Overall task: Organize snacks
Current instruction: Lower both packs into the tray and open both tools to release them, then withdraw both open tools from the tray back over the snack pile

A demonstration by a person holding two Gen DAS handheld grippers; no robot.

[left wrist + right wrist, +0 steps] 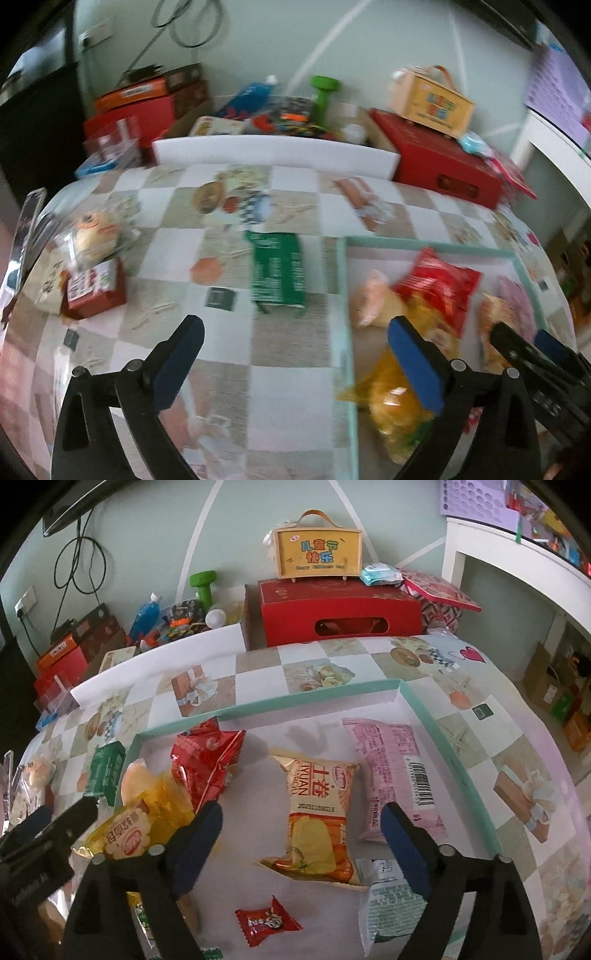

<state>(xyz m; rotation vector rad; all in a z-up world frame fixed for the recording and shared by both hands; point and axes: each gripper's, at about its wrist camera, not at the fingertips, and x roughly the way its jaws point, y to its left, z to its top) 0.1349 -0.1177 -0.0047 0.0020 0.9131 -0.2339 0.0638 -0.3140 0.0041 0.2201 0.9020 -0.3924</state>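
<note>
My left gripper (295,354) is wide open with nothing in it, above the checked tablecloth (288,387), right by the left wall of the mint-green tray (349,369). Its right finger sits over the yellow snack bag (391,398) in the tray. This view is blurry.

My right gripper (301,834) is wide open too and holds nothing. It hangs over the middle of the tray (424,716). The gold and orange egg roll pack (317,812) lies flat on the tray floor between my two fingers, and they do not touch it.

In the tray I also see a red chip bag (207,764) at the back left, a pink wrapper (391,771) on the right, a small red candy (267,921) near the front, and a white and green packet (388,893) under my right finger.

Outside the tray, a green box (277,273) stands on the cloth just left of it. More snacks wait far left: a bun in a clear bag (92,236) on top of a red and white box (92,291)
</note>
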